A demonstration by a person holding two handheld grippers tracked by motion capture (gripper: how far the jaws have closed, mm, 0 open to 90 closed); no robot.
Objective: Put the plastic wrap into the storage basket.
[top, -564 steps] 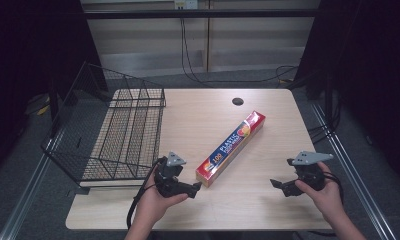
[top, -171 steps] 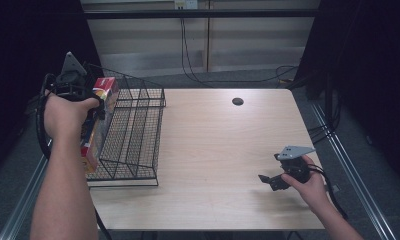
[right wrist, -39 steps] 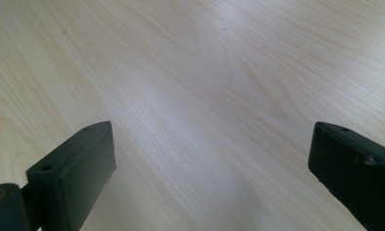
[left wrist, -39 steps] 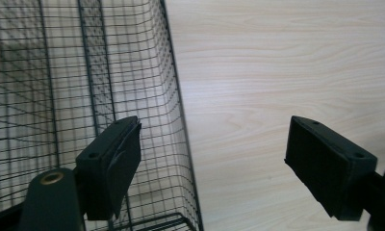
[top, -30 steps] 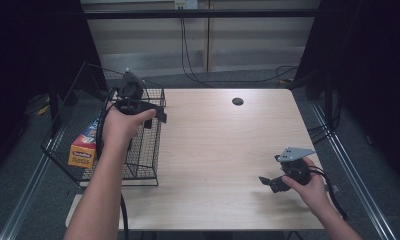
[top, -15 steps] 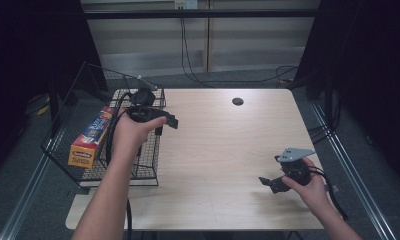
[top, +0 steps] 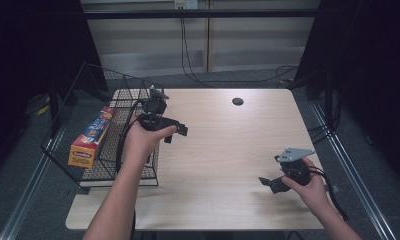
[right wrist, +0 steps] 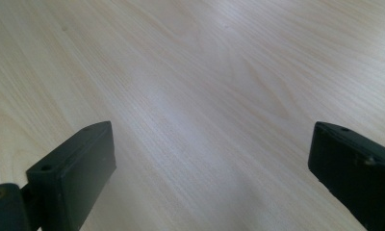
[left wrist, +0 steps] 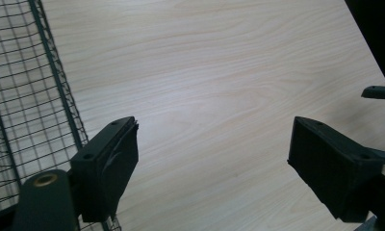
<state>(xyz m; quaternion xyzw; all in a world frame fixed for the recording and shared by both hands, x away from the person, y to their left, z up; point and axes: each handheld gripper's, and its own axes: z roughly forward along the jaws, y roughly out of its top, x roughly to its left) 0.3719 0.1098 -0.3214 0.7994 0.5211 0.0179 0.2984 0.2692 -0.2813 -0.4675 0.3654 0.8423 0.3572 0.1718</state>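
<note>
Left of hand-held gripper (top: 175, 134): box (top: 90, 136).

A long orange, red and blue box (top: 90, 136) lies in a wire basket (top: 63, 155) at the left of the high view. Printed lettering runs along its blue side and across its orange end, but it is too small and blurred to read.

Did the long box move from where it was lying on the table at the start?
Yes. The long box left the table and now lies in the wire basket at its left edge, apart from the left gripper, whose jaws stand open and empty.
</note>
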